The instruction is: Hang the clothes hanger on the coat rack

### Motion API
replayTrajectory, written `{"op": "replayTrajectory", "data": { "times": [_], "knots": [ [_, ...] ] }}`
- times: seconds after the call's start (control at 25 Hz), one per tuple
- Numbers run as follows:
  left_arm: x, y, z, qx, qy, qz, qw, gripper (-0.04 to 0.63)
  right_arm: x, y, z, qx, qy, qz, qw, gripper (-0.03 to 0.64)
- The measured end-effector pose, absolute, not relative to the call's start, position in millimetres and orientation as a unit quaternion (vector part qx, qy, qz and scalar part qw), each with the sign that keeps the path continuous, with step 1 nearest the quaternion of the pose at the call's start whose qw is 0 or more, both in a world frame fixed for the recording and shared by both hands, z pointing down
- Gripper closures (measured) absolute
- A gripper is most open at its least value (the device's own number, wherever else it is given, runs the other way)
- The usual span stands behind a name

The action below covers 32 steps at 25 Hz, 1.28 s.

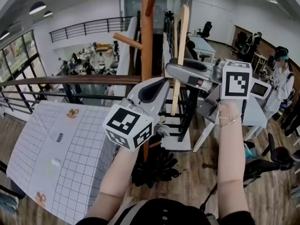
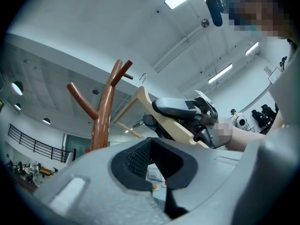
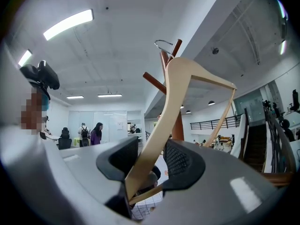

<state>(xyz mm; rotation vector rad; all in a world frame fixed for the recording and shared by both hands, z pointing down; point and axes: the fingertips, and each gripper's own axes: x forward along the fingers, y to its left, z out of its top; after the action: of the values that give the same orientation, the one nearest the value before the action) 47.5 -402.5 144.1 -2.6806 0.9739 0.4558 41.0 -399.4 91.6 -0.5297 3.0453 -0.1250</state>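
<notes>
The brown wooden coat rack [image 1: 146, 55] stands in front of me, with angled pegs near its top. My right gripper [image 1: 180, 75] is shut on the lower arm of a pale wooden hanger [image 1: 181, 36], which it holds upright just right of the pole. In the right gripper view the hanger [image 3: 161, 121] runs up between the pads, and its wire hook [image 3: 164, 43] sits close to a top peg of the rack [image 3: 178, 125]. My left gripper [image 1: 157, 89] is shut and empty, lower and to the left. Its view shows the rack [image 2: 104, 121] and hanger [image 2: 140, 100].
A white gridded table [image 1: 61, 149] lies at the lower left, behind a dark railing [image 1: 56, 81]. A black bundle [image 1: 154, 168] lies on the wooden floor at the rack's foot. White desks [image 1: 255, 118], office chairs and a standing person [image 1: 283, 78] are on the right.
</notes>
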Motion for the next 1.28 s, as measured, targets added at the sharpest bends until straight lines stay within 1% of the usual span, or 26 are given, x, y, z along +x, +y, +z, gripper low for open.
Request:
{"op": "replayTrajectory", "data": {
  "times": [0.56, 0.76, 1.28],
  "knots": [
    [29.1, -413.0, 98.7, -0.912, 0.345, 0.176, 0.132, 0.604, 17.1, -413.7, 44.6, -0.162, 0.986, -0.027, 0.005, 0.445],
    [37.5, -425.3, 95.3, -0.917, 0.338, 0.166, 0.134, 0.604, 19.7, -430.2, 42.9, -0.152, 0.988, -0.030, 0.011, 0.445],
    [24.7, -434.8, 80.8, -0.913, 0.345, 0.173, 0.132, 0.604, 10.2, -441.2, 18.7, -0.136, 0.990, -0.032, 0.025, 0.445]
  ]
}}
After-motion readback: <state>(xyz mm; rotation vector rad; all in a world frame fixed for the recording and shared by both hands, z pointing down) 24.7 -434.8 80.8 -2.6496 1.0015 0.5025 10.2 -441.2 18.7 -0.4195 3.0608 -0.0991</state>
